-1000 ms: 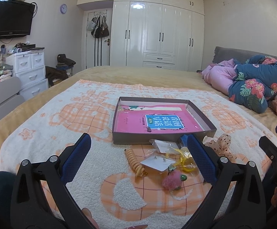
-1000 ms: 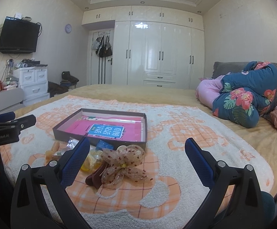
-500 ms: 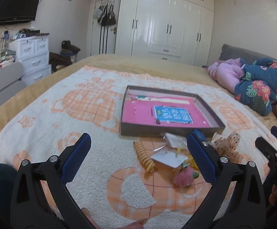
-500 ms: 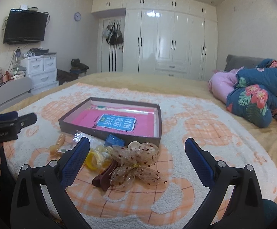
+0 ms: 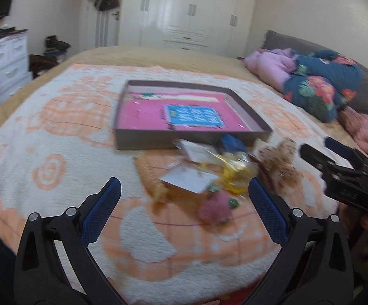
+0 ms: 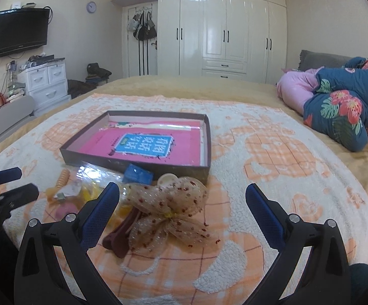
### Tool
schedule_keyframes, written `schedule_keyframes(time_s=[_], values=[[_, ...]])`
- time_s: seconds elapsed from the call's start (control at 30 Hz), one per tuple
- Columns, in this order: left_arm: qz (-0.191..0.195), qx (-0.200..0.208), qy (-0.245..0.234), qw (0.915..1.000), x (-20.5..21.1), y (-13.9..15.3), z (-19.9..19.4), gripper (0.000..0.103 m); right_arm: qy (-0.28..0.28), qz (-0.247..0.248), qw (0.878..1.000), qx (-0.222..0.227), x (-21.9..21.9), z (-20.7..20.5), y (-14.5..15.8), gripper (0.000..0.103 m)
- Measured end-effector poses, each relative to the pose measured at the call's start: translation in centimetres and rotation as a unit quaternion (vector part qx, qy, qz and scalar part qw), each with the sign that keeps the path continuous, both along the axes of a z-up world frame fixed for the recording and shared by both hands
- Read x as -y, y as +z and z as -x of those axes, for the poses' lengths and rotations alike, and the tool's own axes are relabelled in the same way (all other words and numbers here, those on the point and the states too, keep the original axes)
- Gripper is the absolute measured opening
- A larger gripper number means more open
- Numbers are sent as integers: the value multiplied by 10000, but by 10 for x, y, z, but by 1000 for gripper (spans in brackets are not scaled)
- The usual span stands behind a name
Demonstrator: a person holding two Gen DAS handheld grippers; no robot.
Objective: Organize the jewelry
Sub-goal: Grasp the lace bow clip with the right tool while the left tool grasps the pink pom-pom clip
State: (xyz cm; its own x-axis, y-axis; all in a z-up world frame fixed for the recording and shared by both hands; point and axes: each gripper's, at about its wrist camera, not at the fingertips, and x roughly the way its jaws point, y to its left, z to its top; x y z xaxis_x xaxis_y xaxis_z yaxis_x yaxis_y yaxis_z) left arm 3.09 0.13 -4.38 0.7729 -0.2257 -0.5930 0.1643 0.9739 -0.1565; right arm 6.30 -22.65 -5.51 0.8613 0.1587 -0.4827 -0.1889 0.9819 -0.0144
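We hold the left gripper (image 5: 184,193) and right gripper (image 6: 182,198) with fingers spread wide, gripping and touching nothing, above the blanket (image 6: 272,157). Before them lies the jewelry pile: a beige dotted bow clip (image 6: 170,204), an orange spiral hair tie (image 6: 62,179), a pink pompom (image 5: 215,209), and yellow packets (image 5: 234,172), just beside the shallow box (image 6: 138,164) with its pink lining.

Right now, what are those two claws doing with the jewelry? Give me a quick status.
Left claw open, empty. Right claw open, empty, over mesh bow clip. Jewelry pile on blanket, outside box. Nothing blocking.
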Motion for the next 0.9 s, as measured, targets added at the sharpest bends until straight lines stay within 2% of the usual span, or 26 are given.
schedule_keyframes(time_s=[0.07,0.2,0.47,0.53,0.7,0.77,0.83,0.9], values=[[56,-83,-162,9998,5,-3,-3,92,-9,-32,9999,-106,5,-5,-5,97],[-72,-362,-341,9987,18,-15,-10,91,-11,-59,9995,-323,10,-13,-13,97],[-189,-754,-434,9960,32,-35,-24,78,41,-235,9962,-836,15,-35,-31,96],[-160,-880,-391,9952,30,-40,-29,71,98,-260,9950,-957,13,-40,-35,94],[-108,-980,-402,9943,27,-45,-33,57,278,-285,9918,-1214,7,-45,-45,70],[-79,-991,-457,9940,28,-46,-34,49,387,-329,9904,-1283,5,-45,-48,49],[-97,-988,-510,9937,30,-46,-34,32,511,-335,9899,-1276,3,-43,-48,38],[-119,-980,-562,9935,32,-46,-33,30,562,-294,9905,-1224,1,-39,-47,30]])
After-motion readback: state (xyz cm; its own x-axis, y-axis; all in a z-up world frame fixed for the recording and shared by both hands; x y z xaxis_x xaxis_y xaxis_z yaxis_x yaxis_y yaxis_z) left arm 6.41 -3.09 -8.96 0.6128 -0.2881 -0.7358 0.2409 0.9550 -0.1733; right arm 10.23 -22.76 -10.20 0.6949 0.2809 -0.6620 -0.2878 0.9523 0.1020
